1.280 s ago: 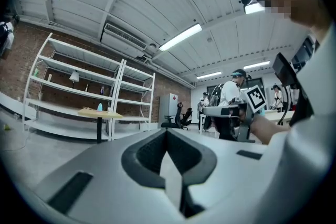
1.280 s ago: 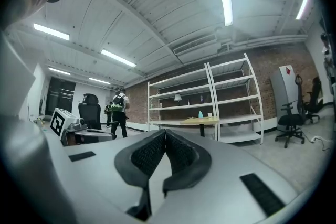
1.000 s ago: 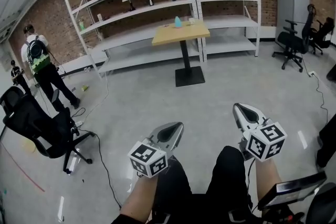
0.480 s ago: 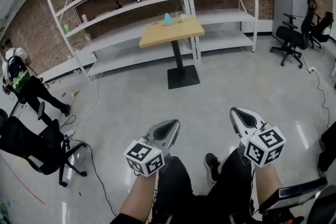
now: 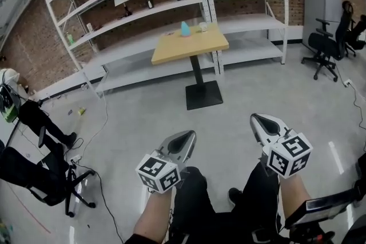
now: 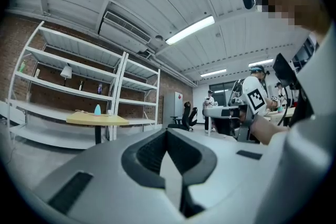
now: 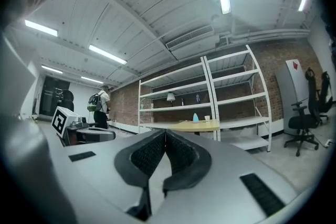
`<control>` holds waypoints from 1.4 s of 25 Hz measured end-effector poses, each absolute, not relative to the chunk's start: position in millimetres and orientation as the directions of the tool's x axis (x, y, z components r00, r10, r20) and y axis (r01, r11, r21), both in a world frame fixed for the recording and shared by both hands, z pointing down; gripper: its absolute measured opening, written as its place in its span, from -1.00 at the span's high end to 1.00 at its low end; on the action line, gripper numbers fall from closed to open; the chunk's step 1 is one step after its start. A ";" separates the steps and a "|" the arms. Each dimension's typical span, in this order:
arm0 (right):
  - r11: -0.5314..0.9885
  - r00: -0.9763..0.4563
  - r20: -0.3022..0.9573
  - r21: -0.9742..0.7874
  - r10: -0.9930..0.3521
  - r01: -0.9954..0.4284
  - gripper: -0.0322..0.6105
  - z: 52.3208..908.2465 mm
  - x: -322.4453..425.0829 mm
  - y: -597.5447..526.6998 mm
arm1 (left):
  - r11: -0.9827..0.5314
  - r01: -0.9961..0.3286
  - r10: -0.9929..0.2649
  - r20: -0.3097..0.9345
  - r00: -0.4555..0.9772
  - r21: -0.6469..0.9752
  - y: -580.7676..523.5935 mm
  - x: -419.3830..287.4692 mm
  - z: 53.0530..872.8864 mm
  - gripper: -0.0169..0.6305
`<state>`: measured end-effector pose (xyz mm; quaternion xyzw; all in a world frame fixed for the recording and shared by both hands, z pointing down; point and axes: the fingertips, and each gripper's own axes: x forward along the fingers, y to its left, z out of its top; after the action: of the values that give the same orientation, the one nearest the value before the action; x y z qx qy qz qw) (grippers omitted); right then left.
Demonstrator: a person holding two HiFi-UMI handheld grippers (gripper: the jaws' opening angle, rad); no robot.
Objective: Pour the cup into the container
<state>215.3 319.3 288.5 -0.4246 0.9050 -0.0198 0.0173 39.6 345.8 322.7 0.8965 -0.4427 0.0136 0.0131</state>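
Far ahead stands a small wooden table [image 5: 189, 46] on a black pedestal. On it are a light-blue container [image 5: 185, 28] and a small white cup [image 5: 203, 26]. Both show again in the left gripper view, container [image 6: 97, 109] and cup [image 6: 109, 112], and in the right gripper view, container [image 7: 195, 118] and cup [image 7: 207, 118]. My left gripper [image 5: 185, 139] and right gripper [image 5: 263, 121] are held low in front of my legs, several metres short of the table. Both are shut with nothing between the jaws.
White metal shelving [image 5: 148, 6] runs along the brick wall behind the table, carrying a lamp [image 5: 121, 0] and bottles. A black office chair [image 5: 34, 180] and floor cables lie at the left, another chair [image 5: 326, 46] at the right. A person [image 5: 11, 106] stands at the far left.
The table looks a little larger and nearer than a second ago. The person at the left has slid toward the frame's edge. Both grippers keep their places and stay shut.
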 end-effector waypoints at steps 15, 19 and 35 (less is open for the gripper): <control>0.663 -0.664 -0.010 -0.034 -0.748 -0.747 0.89 280.8 155.2 107.1 | -0.562 -0.827 -0.827 -0.001 0.562 0.034 145.8 -26.5 322.0 0.95; 0.667 -0.668 -0.003 -0.034 -0.744 -0.744 0.89 284.7 142.4 57.3 | -0.558 -0.829 -0.830 -0.010 0.558 0.028 92.0 -39.3 320.5 0.95; 0.665 -0.664 -0.042 -0.061 -0.747 -0.744 0.89 275.3 120.1 -176.3 | -0.566 -0.824 -0.824 0.014 0.566 -0.006 -138.5 -60.4 308.9 0.95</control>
<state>120.1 -176.3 275.3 -0.4087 0.9119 -0.0194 0.0316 -60.4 -138.5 308.9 0.8849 -0.4657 0.0078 0.0005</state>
